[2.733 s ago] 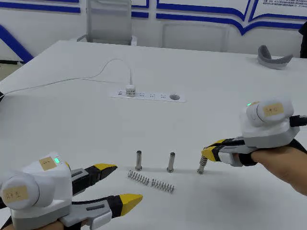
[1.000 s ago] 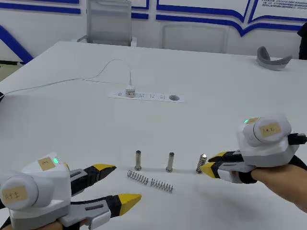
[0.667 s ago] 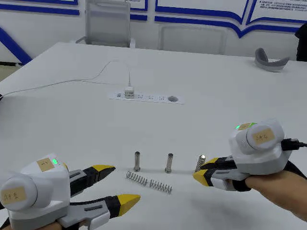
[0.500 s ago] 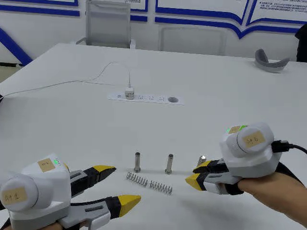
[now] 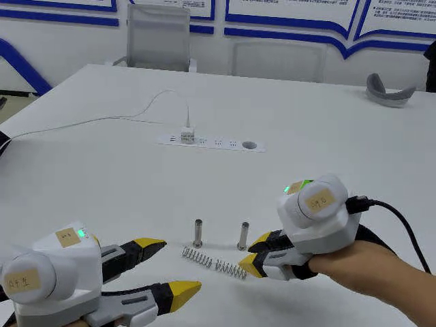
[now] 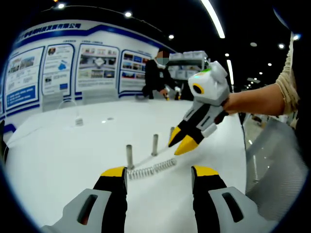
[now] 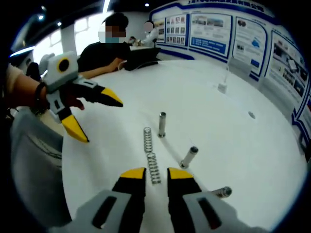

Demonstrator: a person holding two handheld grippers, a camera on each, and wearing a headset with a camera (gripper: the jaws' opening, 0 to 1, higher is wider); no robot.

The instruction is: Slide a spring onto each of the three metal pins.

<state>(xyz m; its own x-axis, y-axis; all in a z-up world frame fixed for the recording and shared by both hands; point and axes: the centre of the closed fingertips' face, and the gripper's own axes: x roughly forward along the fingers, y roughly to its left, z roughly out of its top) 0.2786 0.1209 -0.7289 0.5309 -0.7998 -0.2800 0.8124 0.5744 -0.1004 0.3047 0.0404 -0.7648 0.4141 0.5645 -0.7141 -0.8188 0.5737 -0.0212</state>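
Left gripper point(image 5: 167, 267): your jaws are spread wide and empty, low over the counter point(image 5: 102, 170).
Right gripper point(image 5: 251, 255): jaws slightly apart and pinching nothing, tips at the end of the right-hand spring point(image 5: 230, 268).
Springs: the left-hand spring point(image 5: 197, 255) and the right-hand one lie end to end, just before the pins.
Pins: left pin point(image 5: 198, 231) and middle pin point(image 5: 243, 235) are upright and bare; third pin point(image 7: 221, 192) is beside your right jaw.
Around: power strip point(image 5: 211, 143) with cable point(image 5: 136, 109), well apart behind the pins.

Left gripper point(image 5: 180, 266), right gripper point(image 5: 248, 255): white bodies, black jaws, yellow tips, tan labels point(image 5: 67, 236), green LEDs point(image 5: 82, 234). Right: black cable point(image 5: 371, 202). Beige sleeve point(image 6: 291, 68).
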